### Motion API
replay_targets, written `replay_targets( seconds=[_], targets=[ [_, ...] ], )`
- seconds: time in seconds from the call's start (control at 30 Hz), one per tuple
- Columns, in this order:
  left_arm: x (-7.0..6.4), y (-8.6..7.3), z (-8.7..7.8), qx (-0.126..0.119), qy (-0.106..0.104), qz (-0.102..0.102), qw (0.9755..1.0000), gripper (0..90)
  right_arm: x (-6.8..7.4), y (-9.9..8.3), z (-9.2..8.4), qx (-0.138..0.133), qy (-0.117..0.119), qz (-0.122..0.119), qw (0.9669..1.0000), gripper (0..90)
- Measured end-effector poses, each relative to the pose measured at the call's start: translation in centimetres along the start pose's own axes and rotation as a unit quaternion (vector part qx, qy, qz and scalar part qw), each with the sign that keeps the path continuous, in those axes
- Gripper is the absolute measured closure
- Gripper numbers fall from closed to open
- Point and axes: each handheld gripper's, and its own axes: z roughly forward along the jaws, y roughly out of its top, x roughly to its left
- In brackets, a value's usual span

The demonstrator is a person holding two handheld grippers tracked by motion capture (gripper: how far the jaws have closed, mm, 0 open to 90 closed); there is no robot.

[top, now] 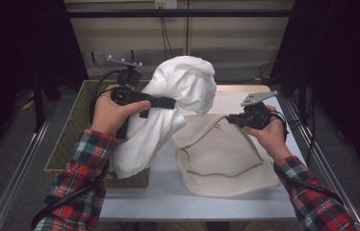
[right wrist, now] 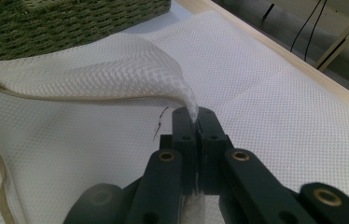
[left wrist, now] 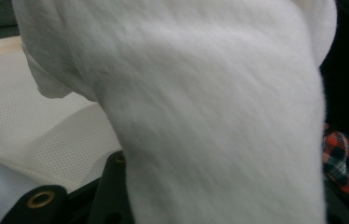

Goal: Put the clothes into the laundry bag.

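Observation:
A bulky white towel (top: 183, 86) hangs in the air above the table's left half. My left gripper (top: 171, 102) is shut on it at mid-height, and its lower part drapes down over the basket's corner. In the left gripper view the towel (left wrist: 219, 112) covers the fingertips. A cream mesh laundry bag (top: 216, 154) with a beige zip edge lies flat on the table. My right gripper (top: 228, 119) is shut on the bag's upper flap (right wrist: 116, 70) and lifts it off the lower layer (right wrist: 280, 107); the pinch shows at the right gripper's tips (right wrist: 192, 114).
A green woven basket (top: 70, 130) stands at the table's left edge, also seen as the basket (right wrist: 46, 23) behind the bag. The white table (top: 168, 197) has a wooden far edge and metal rails on both sides. Cables hang behind it.

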Motion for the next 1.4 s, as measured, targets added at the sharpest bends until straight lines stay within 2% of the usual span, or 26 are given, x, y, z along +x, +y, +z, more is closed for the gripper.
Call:
replay_targets(
  seconds=[0.1,0.27,0.43,0.47,0.5,0.6,0.63,0.73,0.77,0.83,0.93,1.0,1.07,1.1,1.13,1.17,1.2,1.23,1.27,1.33,1.4],
  targets=[
    [-0.5,-0.2,0.5,0.01,-0.016,0.005,0.9998,61.4,-0.1,0.2,0.0,0.0,-0.005,0.006,1.0,88.2],
    [-1.2,-0.6,1.2,0.021,-0.031,0.016,0.9992,61.4,-0.3,0.3,0.1,-0.003,-0.003,0.007,1.0,88.2],
    [-1.9,-1.0,1.7,0.033,-0.05,0.016,0.9981,61.4,-0.5,0.4,0.2,-0.006,-0.004,0.014,0.9999,88.2],
    [-1.9,-1.1,1.9,0.036,-0.058,0.022,0.9974,61.4,-0.5,0.4,0.2,-0.006,-0.004,0.014,0.9999,88.2],
    [-2.2,-1.2,2.0,0.043,-0.055,0.026,0.9972,61.4,-0.5,0.4,0.2,-0.007,-0.003,0.014,0.9999,88.2],
    [-2.7,-1.5,2.4,0.047,-0.072,0.022,0.9961,61.4,-0.6,0.5,0.2,-0.007,-0.006,0.018,0.9998,88.2],
    [-2.8,-1.6,2.6,0.054,-0.074,0.036,0.9952,61.4,-0.7,0.6,0.2,-0.007,-0.006,0.018,0.9998,88.2],
    [-3.4,-1.8,3.0,0.065,-0.082,0.036,0.9939,61.4,-0.7,0.6,0.2,-0.007,-0.006,0.021,0.9997,88.2],
    [-3.4,-1.9,3.2,0.069,-0.081,0.044,0.9933,61.4,-0.7,0.7,0.2,-0.01,-0.004,0.021,0.9997,88.2],
    [-3.6,-2.1,3.6,0.071,-0.084,0.037,0.9932,61.4,-0.7,0.8,0.1,-0.01,-0.004,0.024,0.9996,88.2],
    [-3.4,-2.5,4.2,0.086,-0.104,0.042,0.99,61.4,-0.7,0.9,0.1,-0.014,-0.003,0.024,0.9996,88.2],
    [-3.6,-2.9,4.8,0.094,-0.111,0.037,0.9887,61.4,-0.8,0.9,0.0,-0.014,-0.003,0.025,0.9996,88.2],
    [-3.6,-3.0,5.3,0.107,-0.115,0.044,0.9865,61.4,-0.9,0.9,0.0,-0.014,-0.003,0.026,0.9995,88.2],
    [-3.7,-3.2,5.8,0.113,-0.118,0.038,0.9859,61.4,-0.9,0.9,-0.1,-0.016,-0.002,0.027,0.9995,88.2],
    [-3.7,-3.2,6.1,0.121,-0.114,0.044,0.9852,61.3,-1.0,0.9,-0.2,-0.017,-0.003,0.027,0.9995,88.2],
    [-3.8,-3.4,6.8,0.129,-0.118,0.044,0.9837,61.3,-1.0,1.0,-0.3,-0.02,-0.004,0.027,0.9994,88.2],
    [-3.8,-3.4,6.8,0.129,-0.118,0.044,0.9837,61.3,-1.0,1.0,-0.3,-0.02,-0.004,0.027,0.9994,88.2],
    [-3.9,-3.7,7.6,0.145,-0.113,0.047,0.9819,61.3,-1.1,1.1,-0.5,-0.019,-0.003,0.027,0.9994,88.2],
    [-3.9,-3.7,7.6,0.145,-0.113,0.047,0.9819,61.3,-1.1,1.1,-0.5,-0.019,-0.003,0.027,0.9994,88.2],
    [-4.1,-4.0,8.8,0.164,-0.108,0.05,0.9794,61.2,-1.2,1.2,-0.9,-0.023,-0.001,0.03,0.9993,88.2],
    [-4.2,-4.1,9.2,0.167,-0.102,0.05,0.9793,61.2,-1.2,1.2,-1.0,-0.025,-0.002,0.032,0.9992,88.2]
  ],
)
